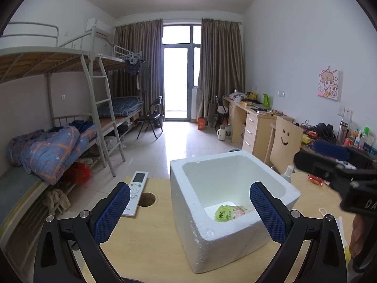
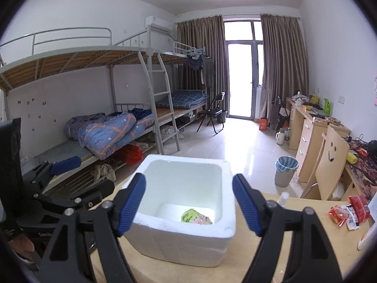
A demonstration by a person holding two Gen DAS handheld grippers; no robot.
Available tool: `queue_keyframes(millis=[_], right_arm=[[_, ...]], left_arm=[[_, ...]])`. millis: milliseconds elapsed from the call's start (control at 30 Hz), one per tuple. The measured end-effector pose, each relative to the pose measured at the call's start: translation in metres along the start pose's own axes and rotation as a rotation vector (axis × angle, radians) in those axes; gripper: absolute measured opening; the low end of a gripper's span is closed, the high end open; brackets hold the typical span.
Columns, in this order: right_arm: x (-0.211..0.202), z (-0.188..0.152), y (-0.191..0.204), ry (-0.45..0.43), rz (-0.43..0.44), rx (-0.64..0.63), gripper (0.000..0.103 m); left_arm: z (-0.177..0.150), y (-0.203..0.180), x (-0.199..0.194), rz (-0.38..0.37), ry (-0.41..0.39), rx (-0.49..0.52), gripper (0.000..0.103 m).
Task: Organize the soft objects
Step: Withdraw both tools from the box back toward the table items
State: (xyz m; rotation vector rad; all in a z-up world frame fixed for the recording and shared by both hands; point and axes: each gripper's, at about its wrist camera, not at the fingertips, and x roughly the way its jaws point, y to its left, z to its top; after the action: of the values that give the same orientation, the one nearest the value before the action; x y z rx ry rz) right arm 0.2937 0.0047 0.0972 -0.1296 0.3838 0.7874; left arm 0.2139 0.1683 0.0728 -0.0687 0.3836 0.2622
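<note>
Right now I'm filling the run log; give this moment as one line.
left gripper: open, empty | right gripper: open, empty | foam box: green packet inside | red snack packets: on table

A white foam box (image 1: 200, 212) stands upright and open-topped on the desk (image 1: 146, 240), with thick, grainy walls and a slightly chipped rim. In the left wrist view it sits turned, one corner toward the camera; in the right wrist view (image 2: 186, 233) it faces nearly square on. Inside the box, flat on its floor near the front wall, lies a soft green pouch (image 1: 225, 213) with printed lettering and a pinkish patch beside the green; the box's front wall hides its lower part. In the right wrist view the pouch (image 2: 194, 217) lies toward the box's right front corner. Right of the box, well apart from it, red snack packets (image 2: 351, 210) lie crumpled on the desk.
</note>
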Motion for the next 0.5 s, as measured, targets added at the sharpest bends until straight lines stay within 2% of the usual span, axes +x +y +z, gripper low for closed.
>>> queue_keyframes(millis=[233, 500], right_arm=[[-0.027, 0.003, 0.001, -0.03, -0.02, 0.007, 0.099], [-0.058, -0.007, 0.006, -0.055, -0.032, -0.021, 0.103]], left_arm=[[0.006, -0.012, -0.024, -0.011, -0.018, 0.004, 0.102], [0.005, -0.028, -0.05, -0.026, -0.034, 0.011, 0.102]])
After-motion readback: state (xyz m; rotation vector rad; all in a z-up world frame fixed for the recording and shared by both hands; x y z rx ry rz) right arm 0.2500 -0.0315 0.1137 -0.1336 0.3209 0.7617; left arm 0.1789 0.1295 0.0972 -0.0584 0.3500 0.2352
